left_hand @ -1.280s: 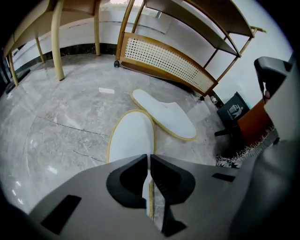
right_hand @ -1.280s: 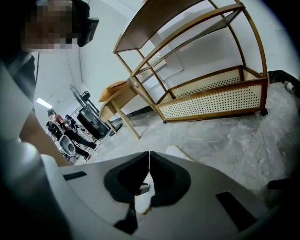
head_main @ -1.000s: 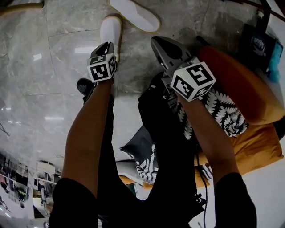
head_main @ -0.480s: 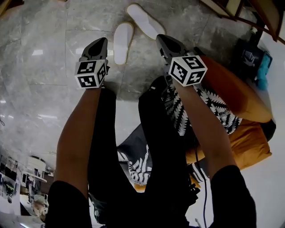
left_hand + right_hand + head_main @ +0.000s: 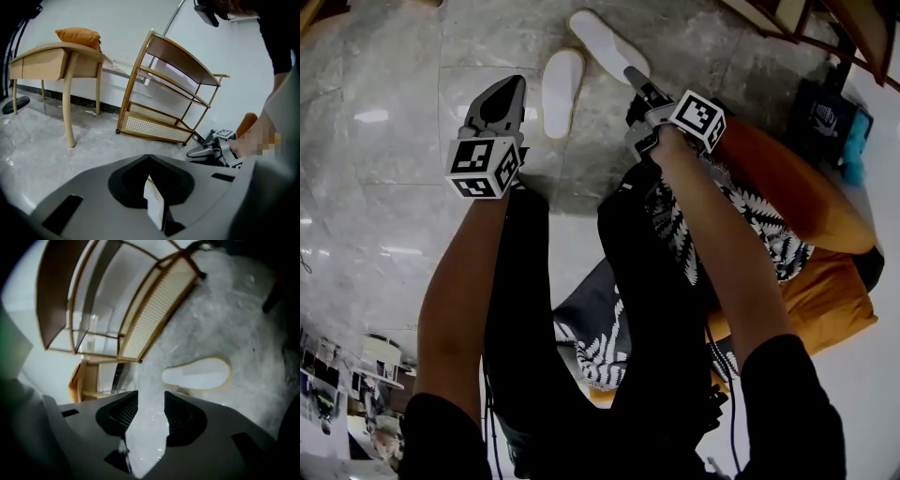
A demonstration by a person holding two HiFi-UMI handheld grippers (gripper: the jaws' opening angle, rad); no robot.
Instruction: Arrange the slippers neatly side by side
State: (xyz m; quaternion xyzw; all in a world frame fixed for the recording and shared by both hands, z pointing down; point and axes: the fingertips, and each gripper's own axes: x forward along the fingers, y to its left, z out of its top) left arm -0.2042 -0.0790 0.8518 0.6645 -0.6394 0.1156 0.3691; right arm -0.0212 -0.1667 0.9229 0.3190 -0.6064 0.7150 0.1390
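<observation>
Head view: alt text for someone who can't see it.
A nearer slipper and a farther slipper, both white, lie angled apart on a marble floor. The left gripper hangs shut beside the nearer one; the right gripper, jaws just opened and empty, points at the farther one.

Indoor light, even and diffuse, bright overall. Head view: polished marble floor [image 5: 394, 169] carries soft white glare patches, and shadows on it are faint. Strong fisheye bend, edges stretched, focus sharp. Left gripper view: crisp, with the white wall [image 5: 117, 28] well lit and flat; dark vignette in the left corners, straight lines bowed. Right gripper view: dimmer and blurred throughout. Rack [image 5: 154, 301] and slipper [image 5: 197, 373] are soft-edged. Black vignette rings the frame, with a greenish smear at the left edge.
</observation>
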